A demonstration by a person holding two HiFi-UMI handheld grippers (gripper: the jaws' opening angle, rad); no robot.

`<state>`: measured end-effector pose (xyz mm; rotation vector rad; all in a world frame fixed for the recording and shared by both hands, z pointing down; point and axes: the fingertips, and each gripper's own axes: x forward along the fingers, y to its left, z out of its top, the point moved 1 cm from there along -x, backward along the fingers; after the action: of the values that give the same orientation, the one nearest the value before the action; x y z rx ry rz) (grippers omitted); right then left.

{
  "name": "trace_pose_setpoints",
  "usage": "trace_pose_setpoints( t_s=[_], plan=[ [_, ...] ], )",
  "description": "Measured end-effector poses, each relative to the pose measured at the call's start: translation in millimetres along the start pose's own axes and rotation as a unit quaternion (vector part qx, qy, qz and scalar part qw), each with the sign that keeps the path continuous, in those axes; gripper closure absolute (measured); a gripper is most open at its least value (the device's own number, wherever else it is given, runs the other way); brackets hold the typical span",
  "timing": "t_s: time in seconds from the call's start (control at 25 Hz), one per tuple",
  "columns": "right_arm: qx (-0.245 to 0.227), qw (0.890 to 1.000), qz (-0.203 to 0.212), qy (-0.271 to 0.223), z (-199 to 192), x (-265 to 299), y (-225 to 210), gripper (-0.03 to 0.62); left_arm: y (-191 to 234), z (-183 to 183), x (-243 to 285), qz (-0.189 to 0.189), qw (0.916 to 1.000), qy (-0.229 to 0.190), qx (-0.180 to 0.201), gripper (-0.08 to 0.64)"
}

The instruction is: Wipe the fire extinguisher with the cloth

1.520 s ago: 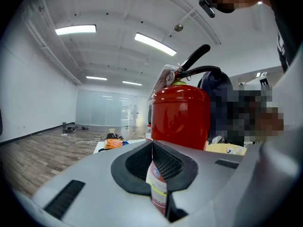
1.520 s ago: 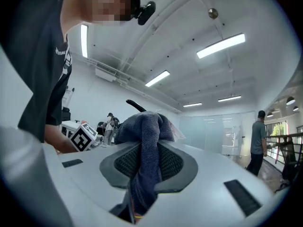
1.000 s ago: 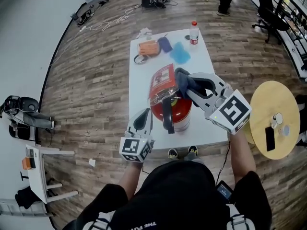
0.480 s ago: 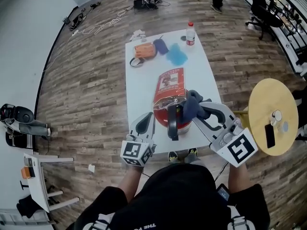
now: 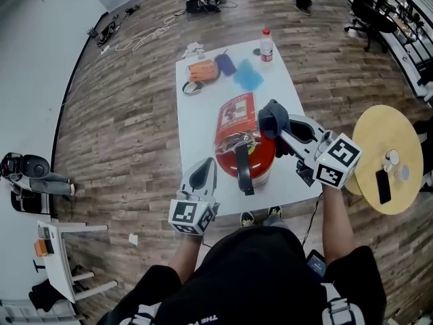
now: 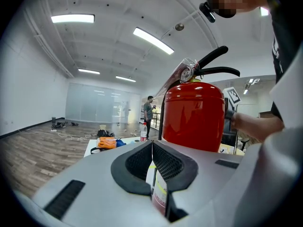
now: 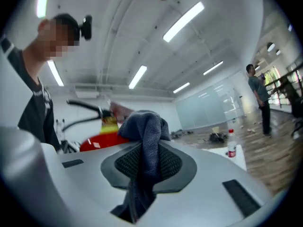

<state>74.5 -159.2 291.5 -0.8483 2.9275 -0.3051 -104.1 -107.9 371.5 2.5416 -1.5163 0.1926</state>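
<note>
A red fire extinguisher (image 5: 240, 141) with a black handle stands upright on the white table (image 5: 196, 124) near its front edge; it also fills the left gripper view as a red cylinder (image 6: 194, 115). My right gripper (image 5: 276, 124) is shut on a dark grey-blue cloth (image 5: 268, 117), (image 7: 147, 141), held against the extinguisher's upper right side. My left gripper (image 5: 203, 175) is shut with nothing in it, low at the extinguisher's left front, jaws pointing at it.
At the table's far end lie an orange item (image 5: 201, 71), a dark blue cloth (image 5: 224, 63), a light blue cloth (image 5: 247, 78) and a water bottle (image 5: 266, 45). A round wooden side table (image 5: 387, 160) with a phone stands right. A person stands far back.
My right gripper with the cloth swung from the extinguisher's top down toward me, then back up to its upper right side. The left gripper barely moved.
</note>
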Motion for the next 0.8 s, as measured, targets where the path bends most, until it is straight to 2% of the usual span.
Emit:
trace_pose_setpoints(
  t_s=[0.08, 0.24, 0.4, 0.56, 0.68, 0.8],
  plan=[
    [-0.003, 0.998, -0.032, 0.058, -48.6, 3.0, -12.8, 0.519, -0.1, -0.7, 0.9, 0.000, 1.0000, 0.000, -0.001, 0.537],
    [0.102, 0.990, -0.050, 0.081, -124.5, -0.3, -29.6, 0.523, -1.7, -2.5, 3.7, -0.001, 1.0000, 0.005, -0.001, 0.537],
    [0.174, 0.972, -0.073, 0.141, -211.2, -10.0, -43.2, 0.522, -2.5, -6.4, 3.3, -0.002, 0.9999, 0.010, -0.003, 0.537],
    [0.198, 0.948, -0.099, 0.228, -292.1, -18.5, -51.0, 0.522, -6.2, -14.6, 3.0, -0.006, 0.9998, 0.019, -0.004, 0.537],
    [0.233, 0.935, -0.111, 0.245, -320.0, -22.4, -53.1, 0.522, -10.3, -15.4, 3.9, -0.010, 0.9997, 0.021, -0.003, 0.537],
    [0.237, 0.924, -0.114, 0.277, -333.8, -31.9, -44.9, 0.522, -14.9, -15.4, 5.8, -0.017, 0.9996, 0.021, -0.003, 0.537]
  ],
)
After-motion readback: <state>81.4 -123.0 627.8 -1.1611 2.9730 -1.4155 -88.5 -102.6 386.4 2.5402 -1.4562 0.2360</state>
